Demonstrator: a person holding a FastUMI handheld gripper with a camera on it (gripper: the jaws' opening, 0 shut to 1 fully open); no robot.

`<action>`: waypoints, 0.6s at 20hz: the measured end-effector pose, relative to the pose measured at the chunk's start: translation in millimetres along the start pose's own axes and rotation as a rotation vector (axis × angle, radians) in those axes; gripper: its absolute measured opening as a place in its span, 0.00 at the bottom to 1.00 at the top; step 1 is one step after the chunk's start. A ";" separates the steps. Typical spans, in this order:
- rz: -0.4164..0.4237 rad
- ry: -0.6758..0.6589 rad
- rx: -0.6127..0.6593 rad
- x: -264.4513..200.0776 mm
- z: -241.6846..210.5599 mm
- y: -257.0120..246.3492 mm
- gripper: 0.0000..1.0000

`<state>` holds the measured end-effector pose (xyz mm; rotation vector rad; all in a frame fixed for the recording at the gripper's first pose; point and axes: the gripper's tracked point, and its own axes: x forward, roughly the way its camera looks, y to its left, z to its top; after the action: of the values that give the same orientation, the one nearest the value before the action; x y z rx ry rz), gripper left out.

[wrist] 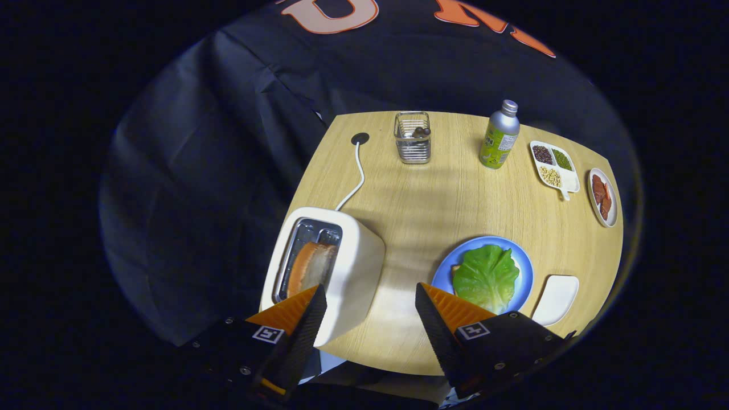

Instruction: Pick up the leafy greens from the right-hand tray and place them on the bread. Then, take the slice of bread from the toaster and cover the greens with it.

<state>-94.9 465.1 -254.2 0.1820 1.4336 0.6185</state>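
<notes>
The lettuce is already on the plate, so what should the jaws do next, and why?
Probably shift toward the toaster and lower over its slot: the leafy greens already lie on the blue plate, the bread slice stands in the slot, and the gripper is open, holding nothing.

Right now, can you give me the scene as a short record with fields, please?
tool: tool open, holding nothing, above the table's near edge
toaster: toaster just ahead, bread slice in its slot
blue plate: blue plate carries the leafy greens
white tray: white tray beside the plate
step left: move the toaster bread onto the greens
</notes>
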 end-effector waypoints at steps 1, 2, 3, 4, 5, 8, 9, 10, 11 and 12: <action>0.004 -0.003 0.000 -0.6 2.5 7.2 0.94; 0.007 -0.003 0.005 -0.5 3.3 13.9 0.94; 0.012 -0.001 0.008 0.1 5.3 19.9 0.94; 0.019 -0.001 0.010 2.4 7.7 26.8 0.93; 0.018 0.007 0.007 4.6 6.8 33.1 0.93; -0.001 0.040 -0.008 17.2 3.2 44.2 0.90; -0.009 0.048 -0.010 21.5 2.6 47.0 0.88; -0.019 0.058 -0.010 25.0 2.3 48.3 0.84; -0.028 0.071 -0.007 28.6 -0.1 48.9 0.81; -0.038 0.082 0.003 32.8 -0.7 47.8 0.76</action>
<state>-109.0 521.0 -260.0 0.1331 1.5142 0.5982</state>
